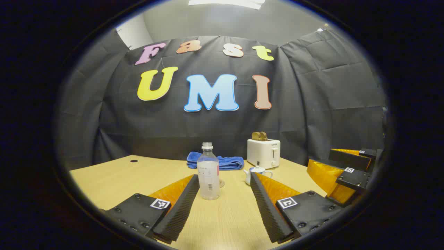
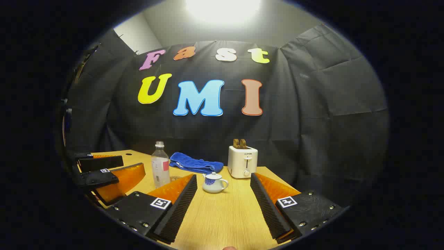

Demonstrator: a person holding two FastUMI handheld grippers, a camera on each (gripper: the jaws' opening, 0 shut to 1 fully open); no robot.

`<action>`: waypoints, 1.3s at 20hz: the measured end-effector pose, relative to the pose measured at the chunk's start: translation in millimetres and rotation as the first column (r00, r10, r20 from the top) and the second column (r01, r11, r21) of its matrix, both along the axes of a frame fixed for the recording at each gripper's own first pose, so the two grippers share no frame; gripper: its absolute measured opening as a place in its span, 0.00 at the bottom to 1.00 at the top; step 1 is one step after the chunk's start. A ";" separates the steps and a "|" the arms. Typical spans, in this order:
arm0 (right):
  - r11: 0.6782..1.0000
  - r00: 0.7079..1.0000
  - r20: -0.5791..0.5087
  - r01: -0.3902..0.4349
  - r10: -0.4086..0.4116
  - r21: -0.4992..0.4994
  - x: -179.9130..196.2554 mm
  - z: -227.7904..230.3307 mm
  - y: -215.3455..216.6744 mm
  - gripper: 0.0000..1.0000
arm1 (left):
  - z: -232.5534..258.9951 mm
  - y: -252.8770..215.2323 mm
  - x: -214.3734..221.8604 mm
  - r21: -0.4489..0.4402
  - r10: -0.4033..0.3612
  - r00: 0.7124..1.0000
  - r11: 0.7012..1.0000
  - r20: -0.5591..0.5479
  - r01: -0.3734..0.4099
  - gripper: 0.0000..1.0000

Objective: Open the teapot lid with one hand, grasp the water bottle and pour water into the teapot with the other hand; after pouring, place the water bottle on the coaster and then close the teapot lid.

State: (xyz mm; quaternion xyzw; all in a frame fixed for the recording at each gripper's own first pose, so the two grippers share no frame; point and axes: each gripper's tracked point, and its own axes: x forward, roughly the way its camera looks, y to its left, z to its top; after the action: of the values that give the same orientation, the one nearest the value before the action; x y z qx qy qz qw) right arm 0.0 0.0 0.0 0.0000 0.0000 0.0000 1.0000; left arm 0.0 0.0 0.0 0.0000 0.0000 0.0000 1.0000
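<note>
Blue towel [image 1: 215, 162], white toaster [image 1: 263, 153], blue-patterned white teapot [image 2: 214, 183], light wooden table [image 1: 114, 180]

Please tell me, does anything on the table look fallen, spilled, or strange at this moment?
Nothing stands out. The water bottle stands upright with no cap, the teapot is upright with its lid on, and the table around them looks dry. The blue towel simply lies bunched behind them.

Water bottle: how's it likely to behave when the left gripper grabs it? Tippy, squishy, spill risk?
The water bottle stands tall and narrow, so a sideways nudge could probably tip it. Its clear thin-looking wall may flex under a hard squeeze. No cap is visible on the neck, so tilting likely spills.
</note>
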 end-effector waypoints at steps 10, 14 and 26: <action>1.000 1.000 -0.012 -0.015 0.016 0.027 4.7 -4.9 -5.4 0.96 | 0.2 -12.4 2.6 0.008 -0.019 1.000 1.000 0.003 0.019 1.00; 0.999 1.000 -0.012 -0.021 0.021 0.029 7.6 -5.6 -6.8 0.96 | 0.7 -13.9 3.3 0.002 -0.013 1.000 1.000 0.014 0.013 1.00; 0.996 0.996 0.016 -0.090 0.090 -0.016 53.5 38.9 12.7 0.96 | 0.4 2.3 35.2 0.040 -0.036 0.999 0.999 -0.014 0.037 1.00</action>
State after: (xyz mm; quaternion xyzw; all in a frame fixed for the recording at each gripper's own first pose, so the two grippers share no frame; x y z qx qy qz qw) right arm 53.5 12.7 38.9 -0.0078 -0.0085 0.0451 0.9989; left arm 35.2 2.3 0.4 0.0201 0.0066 -0.0182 0.9996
